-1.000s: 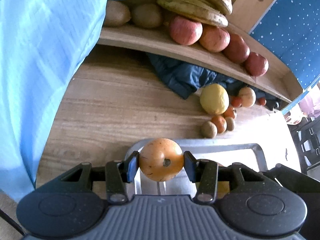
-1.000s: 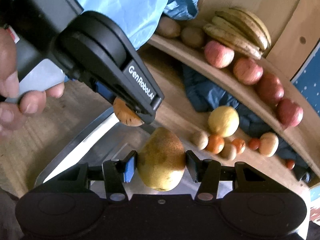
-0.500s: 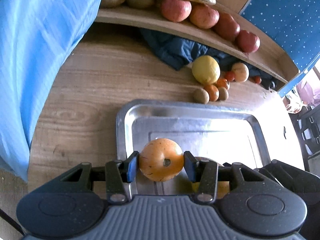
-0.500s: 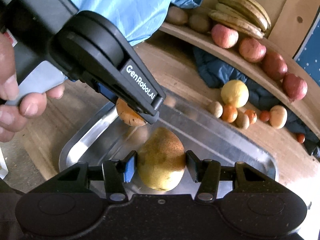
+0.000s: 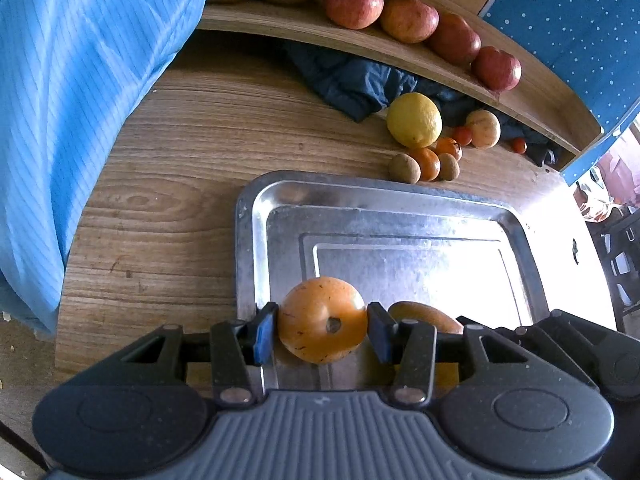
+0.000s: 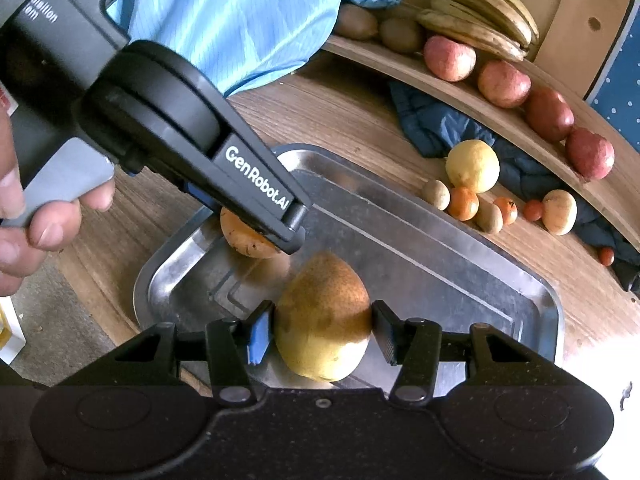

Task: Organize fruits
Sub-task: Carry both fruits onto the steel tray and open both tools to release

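Observation:
My left gripper is shut on a round orange fruit, held over the near left corner of a steel tray. My right gripper is shut on a yellow-brown pear above the same tray. In the right wrist view the left gripper's black body reaches in from the upper left with the orange fruit under its tip. The pear peeks out behind the left gripper's right finger.
A lemon, small oranges, kiwis and cherry tomatoes lie on the wooden table beyond the tray. A curved wooden shelf holds red apples, bananas and kiwis. Dark blue cloth lies under it. Light blue fabric hangs at left. A hand grips the left gripper.
Both grippers pulled back toward me with their fruits held, so much more of the steel tray now shows beneath them; the shelf and loose fruit look farther away.

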Demonstrator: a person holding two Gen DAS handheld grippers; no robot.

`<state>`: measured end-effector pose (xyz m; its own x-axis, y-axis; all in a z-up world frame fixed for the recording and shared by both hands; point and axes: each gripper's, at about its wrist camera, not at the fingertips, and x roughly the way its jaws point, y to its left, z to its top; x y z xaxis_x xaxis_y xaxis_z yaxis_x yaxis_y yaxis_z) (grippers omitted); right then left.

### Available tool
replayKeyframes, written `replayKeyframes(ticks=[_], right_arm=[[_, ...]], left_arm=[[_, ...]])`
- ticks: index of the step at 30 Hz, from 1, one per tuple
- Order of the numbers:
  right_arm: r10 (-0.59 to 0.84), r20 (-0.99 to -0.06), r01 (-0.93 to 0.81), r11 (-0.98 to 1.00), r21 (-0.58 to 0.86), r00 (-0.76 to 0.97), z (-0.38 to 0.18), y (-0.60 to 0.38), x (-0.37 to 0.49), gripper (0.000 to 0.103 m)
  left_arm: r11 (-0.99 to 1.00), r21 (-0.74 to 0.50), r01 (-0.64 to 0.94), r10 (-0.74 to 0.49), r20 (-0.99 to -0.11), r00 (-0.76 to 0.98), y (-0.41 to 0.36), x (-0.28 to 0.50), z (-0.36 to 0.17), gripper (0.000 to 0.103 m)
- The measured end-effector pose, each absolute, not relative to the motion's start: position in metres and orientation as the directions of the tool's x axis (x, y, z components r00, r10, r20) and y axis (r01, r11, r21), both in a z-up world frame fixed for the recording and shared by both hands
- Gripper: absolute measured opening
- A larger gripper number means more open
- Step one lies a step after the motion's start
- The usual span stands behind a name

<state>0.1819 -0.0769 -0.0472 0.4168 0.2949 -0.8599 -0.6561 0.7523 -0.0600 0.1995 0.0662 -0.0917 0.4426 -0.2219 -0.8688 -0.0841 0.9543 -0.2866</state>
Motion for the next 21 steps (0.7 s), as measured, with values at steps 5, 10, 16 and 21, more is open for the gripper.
replayKeyframes(ticks=[5, 10, 16, 21], right_arm=[[0.3, -0.858, -0.651, 0.758, -0.052, 0.418, -0.047, -0.08, 0.181, 0.054], [0.3, -0.858, -0.645, 0.763, -0.047, 0.417, -0.047, -0.084, 0.178, 0.057], [0.292, -0.851, -0.627, 0.777, -0.055, 0.436, -0.042, -0.09, 0.172, 0.077], [0.285, -0.846, -0.607, 0.793, -0.056, 0.45, -0.036, -0.098, 0.165, 0.09]], left_arm=[[0.957, -0.28, -0.083, -0.216, -0.87, 0.443, 0.063, 0.196, -0.09, 0.052], [0.959, -0.269, -0.087, -0.204, -0.872, 0.445, 0.06, 0.192, -0.086, 0.055], [0.965, -0.245, -0.096, -0.176, -0.87, 0.461, 0.056, 0.185, -0.079, 0.081], [0.969, -0.223, -0.102, -0.15, -0.867, 0.475, 0.054, 0.175, -0.071, 0.09]])
